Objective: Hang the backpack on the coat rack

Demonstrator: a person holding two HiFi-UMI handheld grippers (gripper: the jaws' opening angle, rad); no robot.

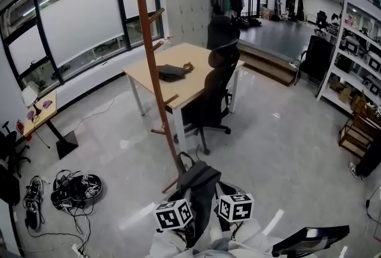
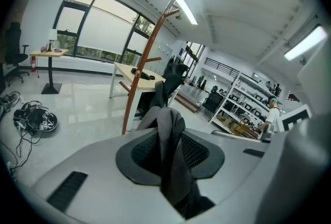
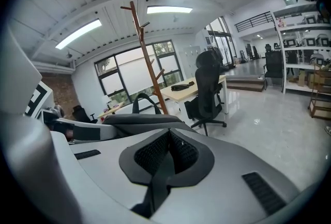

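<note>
A dark grey backpack (image 1: 199,186) hangs between my two grippers at the bottom of the head view. Its top handle loop (image 3: 144,100) stands up. My left gripper (image 2: 170,158) is shut on a grey webbing strap (image 2: 166,132) of the backpack. The right gripper (image 3: 164,163) is shut on another dark strap (image 3: 158,187). Their marker cubes (image 1: 174,214) sit on either side of the bag. The brown wooden coat rack (image 1: 156,81) stands straight ahead, its foot just beyond the backpack. Its pegs (image 3: 140,24) branch off high up.
Behind the rack stands a wooden table (image 1: 196,87) with a dark item on it, and a black office chair (image 1: 215,96) beside it. A heap of cables and gear (image 1: 74,188) lies on the floor at left. Shelving (image 1: 357,54) lines the right side.
</note>
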